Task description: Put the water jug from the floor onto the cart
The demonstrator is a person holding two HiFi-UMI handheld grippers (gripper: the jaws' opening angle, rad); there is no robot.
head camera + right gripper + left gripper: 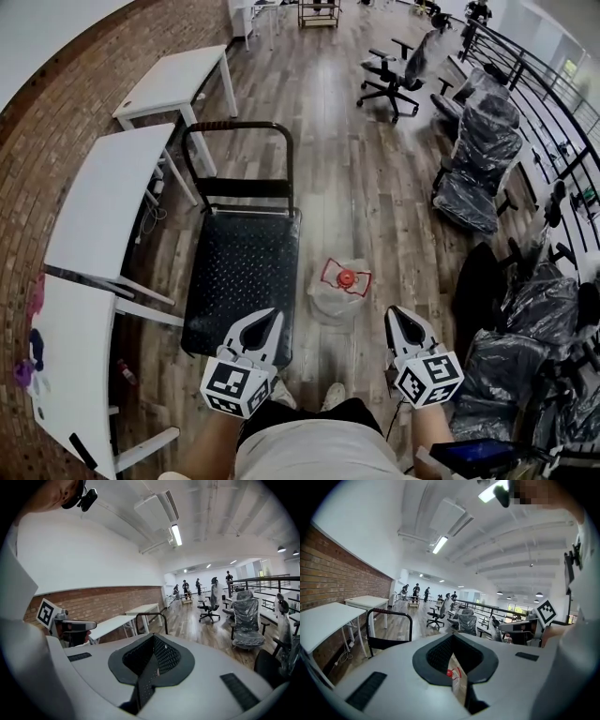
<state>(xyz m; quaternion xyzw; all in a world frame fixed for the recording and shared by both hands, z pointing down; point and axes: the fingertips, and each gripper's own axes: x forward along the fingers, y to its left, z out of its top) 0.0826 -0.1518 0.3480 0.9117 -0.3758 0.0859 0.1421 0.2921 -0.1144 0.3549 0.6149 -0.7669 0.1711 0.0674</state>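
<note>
The water jug [339, 291], clear with a red cap and a red-and-white label, stands on the wood floor just right of the black platform cart [239, 272]. The cart's handle [239, 127] is at its far end. My left gripper [265, 319] hangs over the cart's near right corner, left of the jug, with its jaws a narrow slit apart. Through that slit the left gripper view shows the jug [458, 681]. My right gripper [399, 315] hovers to the jug's right, shut and empty; in its own view the right gripper [153, 657] has its pads together. Neither touches the jug.
White desks [108, 202] line the brick wall at left. Office chairs wrapped in plastic [478, 169] and a black railing [544, 94] run along the right. A black swivel chair [398, 75] stands further off. People stand far down the room [415, 592].
</note>
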